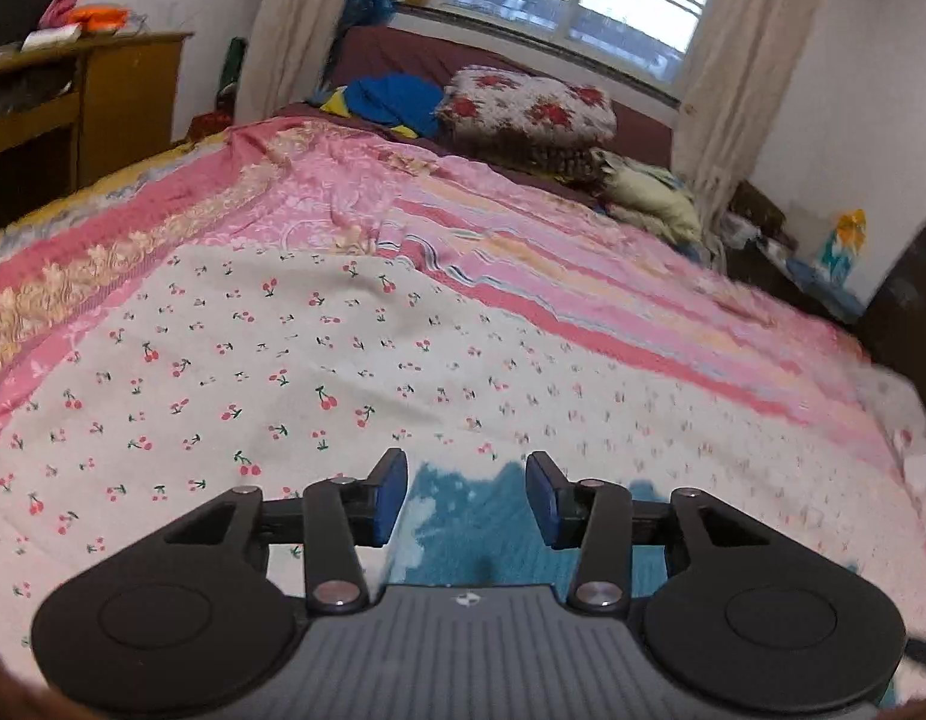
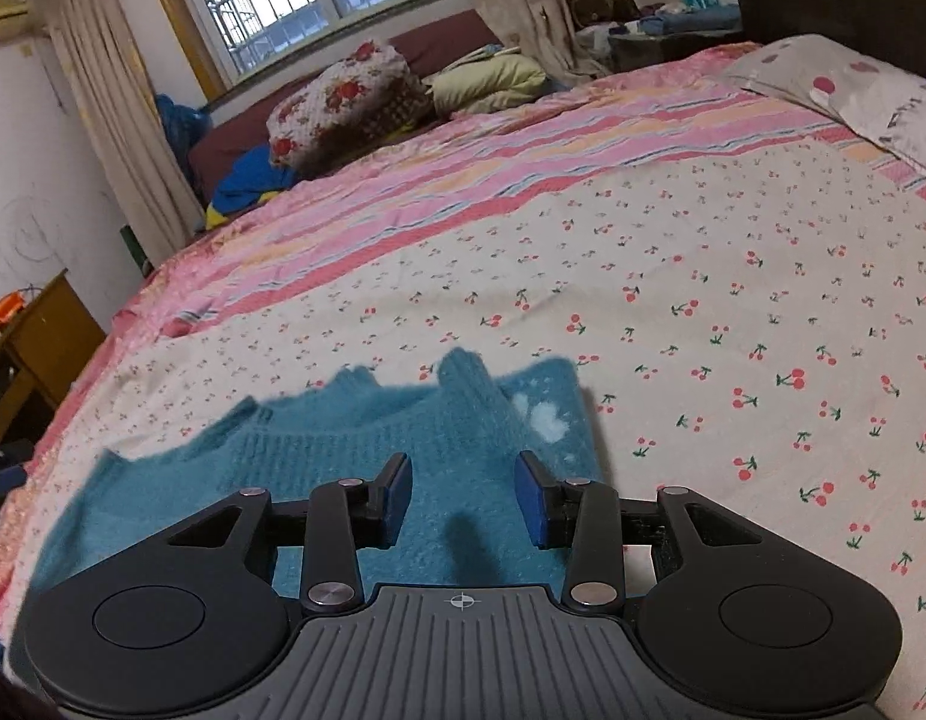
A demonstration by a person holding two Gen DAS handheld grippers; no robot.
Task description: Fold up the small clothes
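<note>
Left wrist view: left gripper [image 1: 466,501] jaws spread, nothing pinched; teal knit sweater [image 1: 481,531] lies flat under and between the blue pads [image 1: 391,501] on the cherry-print sheet [image 1: 283,372]. Wooden cabinet [image 1: 91,96] at far left, shelf contents too blurred to tell.

Right wrist view: right gripper [image 2: 463,495] jaws spread, pads clear of fabric. Teal knit sweater [image 2: 343,456] lies below it, ribbed band across, white patch at its right edge. Pillow [image 2: 853,90] at upper right.
</note>
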